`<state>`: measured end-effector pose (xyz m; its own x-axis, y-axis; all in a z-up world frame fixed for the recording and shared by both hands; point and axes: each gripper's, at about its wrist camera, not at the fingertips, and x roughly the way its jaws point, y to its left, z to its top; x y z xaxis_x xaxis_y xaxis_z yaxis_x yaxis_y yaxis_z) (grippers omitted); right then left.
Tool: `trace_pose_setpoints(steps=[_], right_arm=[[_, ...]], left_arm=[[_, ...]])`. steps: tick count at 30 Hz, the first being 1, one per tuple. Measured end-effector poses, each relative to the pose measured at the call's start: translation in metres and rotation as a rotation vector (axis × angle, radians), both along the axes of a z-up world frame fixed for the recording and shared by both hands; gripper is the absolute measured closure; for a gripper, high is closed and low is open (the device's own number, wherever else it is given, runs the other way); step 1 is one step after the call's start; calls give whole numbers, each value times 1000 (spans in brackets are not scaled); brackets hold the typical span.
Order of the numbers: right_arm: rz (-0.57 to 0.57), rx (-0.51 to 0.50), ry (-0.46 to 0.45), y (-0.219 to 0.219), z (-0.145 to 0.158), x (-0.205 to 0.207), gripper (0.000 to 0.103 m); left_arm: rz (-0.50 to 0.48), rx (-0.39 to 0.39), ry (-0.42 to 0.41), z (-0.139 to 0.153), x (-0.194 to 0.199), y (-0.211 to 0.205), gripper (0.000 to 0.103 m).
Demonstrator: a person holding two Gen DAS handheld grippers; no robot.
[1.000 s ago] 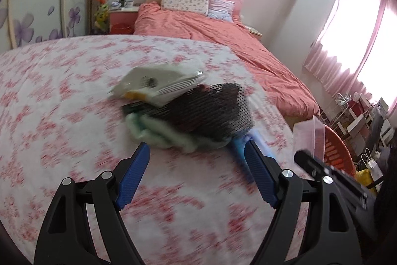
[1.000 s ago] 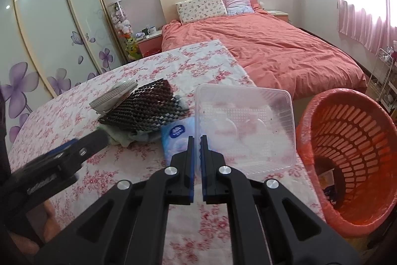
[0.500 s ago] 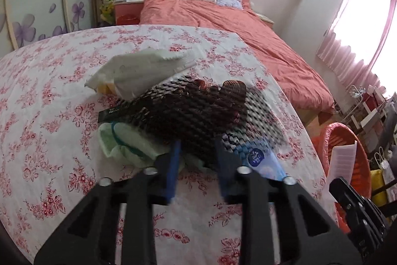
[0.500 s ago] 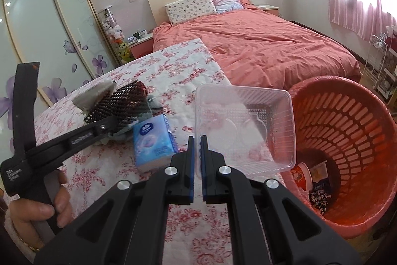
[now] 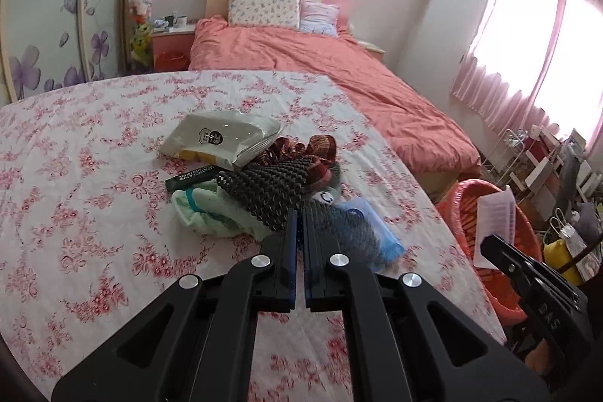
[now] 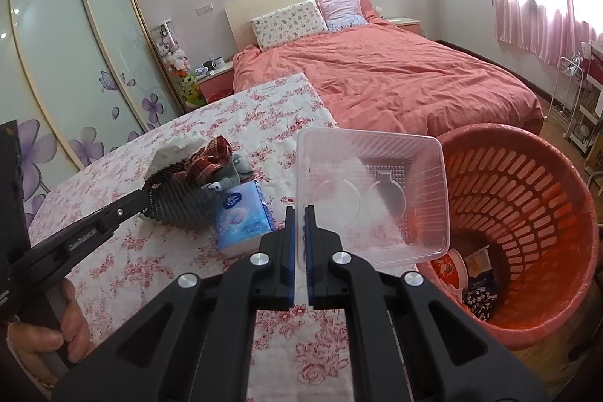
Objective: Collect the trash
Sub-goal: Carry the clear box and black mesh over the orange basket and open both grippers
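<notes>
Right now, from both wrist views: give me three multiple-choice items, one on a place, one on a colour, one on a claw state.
1. Where is the blue tissue pack?
A. on the floral tablecloth
B. in the basket
C. on the bed

2. What colour is the slotted plastic basket?
A. blue
B. orange-red
C. white

3. What is the right claw doing?
A. hanging open with nothing in it
B. shut on the clear plastic tray
C. shut on the tissue pack

Key: 1 A, it lies on the cloth beside the black mesh net that the left claw pinches. 2 B, its walls show orange-red. 3 B, the tray's rim sits between the closed fingers.
</notes>
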<state>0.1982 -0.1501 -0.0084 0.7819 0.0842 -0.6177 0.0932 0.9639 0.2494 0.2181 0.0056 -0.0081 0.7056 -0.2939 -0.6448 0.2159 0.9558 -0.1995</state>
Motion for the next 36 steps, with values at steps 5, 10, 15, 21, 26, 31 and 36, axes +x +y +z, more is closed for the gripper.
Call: trace_pose_setpoints(steps=[5,10,15,21,26,31,36], right_arm=[[-6,-8,-22,-2,11,-13,98],[-26,-12,-44,-10,22,-27,98],[-55,-11,-56,-24,28,-41,98],[-89,-10,-68,-41,31,-55,98],[-130,4,-75,-62,33,-66,98],[-174,13,-73,-85,30,-74,98],[-214,18,-67,-105,24,-79,98]], left_arm=[[-25,-23,-23,11,-13,-3,101],[-58,-40,-46,21,-23,-12,101],[-98,-57,-59,27,-32,-25,101],[-159,-76,-79,38,-42,-48,101],[-214,-104,-82,43,-47,-73,101],[-267,-121,-80,45,-51,-99,101],[-319,-130,-69,44,-50,-129,101]])
